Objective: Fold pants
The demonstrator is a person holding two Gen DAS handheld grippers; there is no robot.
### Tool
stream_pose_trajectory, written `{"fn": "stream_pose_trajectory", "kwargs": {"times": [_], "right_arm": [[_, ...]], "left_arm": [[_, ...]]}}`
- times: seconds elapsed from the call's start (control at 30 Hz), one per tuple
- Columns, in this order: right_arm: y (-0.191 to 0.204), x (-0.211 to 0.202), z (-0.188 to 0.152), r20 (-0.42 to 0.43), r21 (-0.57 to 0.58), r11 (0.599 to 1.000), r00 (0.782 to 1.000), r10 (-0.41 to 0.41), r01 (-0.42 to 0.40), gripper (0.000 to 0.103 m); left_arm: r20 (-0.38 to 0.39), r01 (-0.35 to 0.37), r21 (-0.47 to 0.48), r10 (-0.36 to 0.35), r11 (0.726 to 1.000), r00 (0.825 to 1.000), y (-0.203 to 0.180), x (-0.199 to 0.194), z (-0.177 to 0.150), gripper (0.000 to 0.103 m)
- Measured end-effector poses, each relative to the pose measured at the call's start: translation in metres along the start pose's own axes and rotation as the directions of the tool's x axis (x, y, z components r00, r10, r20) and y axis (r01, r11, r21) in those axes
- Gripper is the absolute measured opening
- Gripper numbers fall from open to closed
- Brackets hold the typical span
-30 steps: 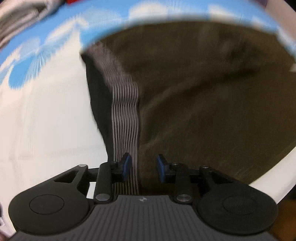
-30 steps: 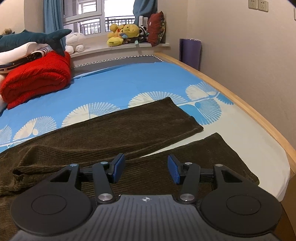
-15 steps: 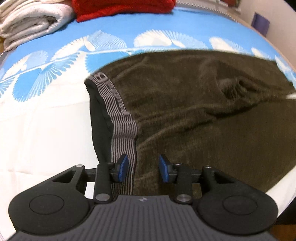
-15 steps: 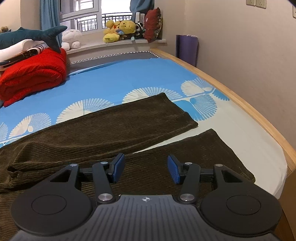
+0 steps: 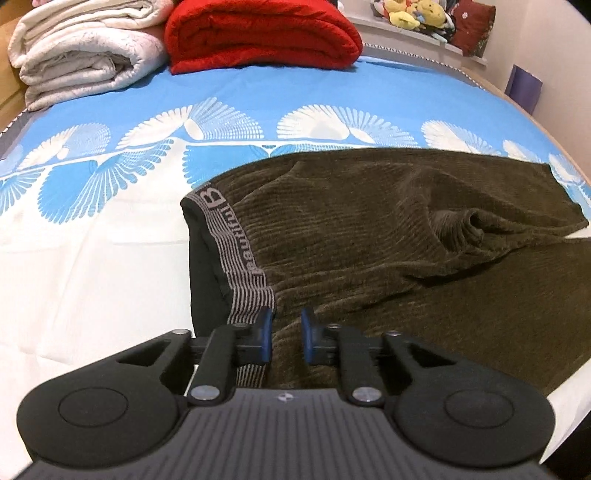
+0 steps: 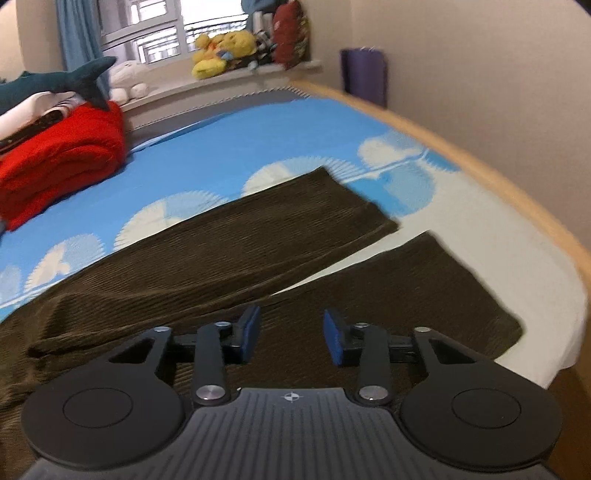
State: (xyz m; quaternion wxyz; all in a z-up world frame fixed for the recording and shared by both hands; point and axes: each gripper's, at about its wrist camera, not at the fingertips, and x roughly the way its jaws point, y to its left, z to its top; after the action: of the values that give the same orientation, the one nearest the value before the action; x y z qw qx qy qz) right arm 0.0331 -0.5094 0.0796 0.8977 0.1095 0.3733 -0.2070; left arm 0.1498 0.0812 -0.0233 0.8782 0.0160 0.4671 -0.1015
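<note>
- Two sets of jaws are closing at once. The left gripper [image 5: 283, 334] has only a narrow slot left between its blue pads, with the corduroy just beside the striped waistband [image 5: 236, 258] lying in that slot; whether the pads already pinch the cloth I cannot tell.
- Across from it, the right gripper [image 6: 291, 338] stands about a third open and narrowing, with the near trouser leg [image 6: 388, 306] under and between its pads, which do not yet press on it.
- Beyond both sets of jaws the brown corduroy pants [image 5: 388, 236] lie spread on the bed [image 5: 92, 251]: waistband ahead and left of the left jaws, the far leg [image 6: 258, 229] ahead of the right jaws, split from the near leg by a wedge of bare sheet.
- A bunched ridge of cloth [image 5: 461, 225] rises ahead and right of the left jaws, around the crotch.
- Judged step: taking hold at the waist and on the near leg, ready for the first fold, leg onto leg.
- Next move calls for both pinches to catch cloth firmly, then lifting together so the near leg carries over onto the far one, edges matched and the ridge drawn flat.
- Farther out sit a red blanket [image 5: 258, 33], a white quilt [image 5: 81, 51] and plush toys [image 6: 225, 51] on the sill, all well apart from the work.
</note>
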Motion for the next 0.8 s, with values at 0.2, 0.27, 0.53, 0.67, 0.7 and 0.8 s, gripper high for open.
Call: {"fn": "stream_pose_trajectory", "kwargs": {"times": [0.2,0.27,0.53,0.67,0.7,0.8], "right_arm": [[0.025,0.004,0.002,-0.001,-0.096,0.993,0.998,0.066,-0.065,0.033],[0.032,0.002,0.003,0.006,-0.122,0.989,0.996,0.089,-0.088,0.033],[0.06,-0.001,0.004,-0.024,-0.244,0.95,0.981,0.194,-0.194,0.033],[0.069,0.004,0.007,-0.029,-0.287,0.937,0.979,0.202,-0.201,0.033],[0.07,0.006,0.009,-0.033,-0.289,0.935,0.978,0.205,-0.206,0.034],[0.072,0.013,0.013,-0.056,-0.29,0.932,0.976,0.211,-0.218,0.034]], "left_arm": [[0.017,0.02,-0.088,-0.018,0.996,1.0,0.006,0.012,0.02,0.009],[0.023,0.012,-0.087,-0.01,0.996,1.0,0.005,0.018,0.032,0.01],[0.08,-0.013,-0.083,0.02,0.996,0.997,-0.003,0.073,0.097,0.033],[0.111,-0.081,-0.103,0.093,0.991,0.989,0.003,0.109,0.132,0.075],[0.099,-0.1,-0.097,0.11,0.99,0.989,0.006,0.12,0.141,0.08],[0.029,-0.167,-0.035,0.168,0.985,0.985,0.008,0.16,0.159,0.087]]}}
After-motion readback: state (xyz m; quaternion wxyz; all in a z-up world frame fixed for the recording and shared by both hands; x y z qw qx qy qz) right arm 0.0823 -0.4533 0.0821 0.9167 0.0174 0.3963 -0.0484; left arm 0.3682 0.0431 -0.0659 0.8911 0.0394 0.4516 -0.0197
